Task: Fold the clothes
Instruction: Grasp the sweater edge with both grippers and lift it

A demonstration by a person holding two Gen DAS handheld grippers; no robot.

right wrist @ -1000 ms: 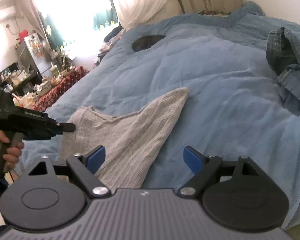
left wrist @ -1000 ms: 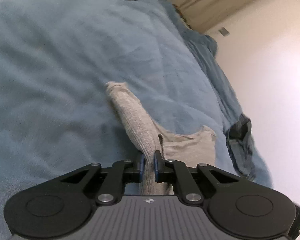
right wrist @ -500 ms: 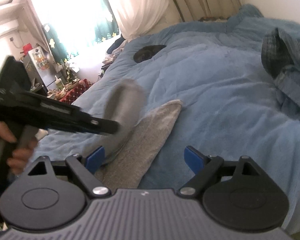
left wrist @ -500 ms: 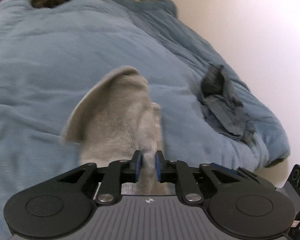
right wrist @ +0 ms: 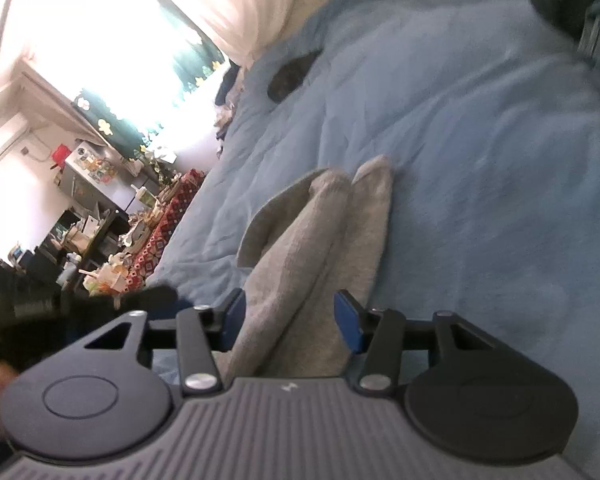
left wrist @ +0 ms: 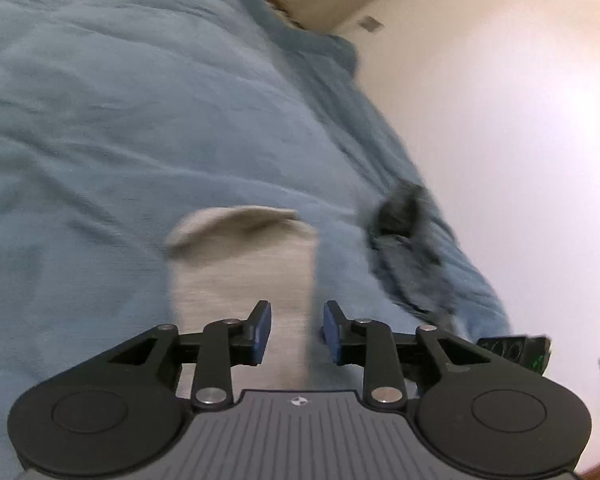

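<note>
A grey knit garment [right wrist: 324,256] lies on the blue duvet [right wrist: 480,152] of a bed, doubled over lengthwise so that two rounded ends sit side by side, pointing up the bed. One edge of the upper layer curls up and away on the window side. In the left wrist view the same garment [left wrist: 244,264] appears as a pale strip running straight out from the camera, its far end lifted into a soft lip; the picture is blurred there, so the weave is hard to read.

The left gripper [left wrist: 296,332] hangs just over the near part of the garment with its blue pads spread apart — nothing is pinched between them, and the cloth shows through the gap. The right gripper [right wrist: 290,320] is likewise spread wide, its pads standing either side of the garment's near end without clamping it. Whether either pad brushes the cloth I cannot tell.

Off to the side on the duvet sits a crumpled dark garment [left wrist: 404,240], well apart from the grey one, near the bed's edge by the pale wall [left wrist: 500,120]. A dark patch [right wrist: 292,74] lies farther up the bed. Beyond the bed a bright window [right wrist: 112,40] with a white curtain [right wrist: 256,4] washes out the view, and a cluttered table with a red patterned cloth [right wrist: 168,220] stands beside it.
</note>
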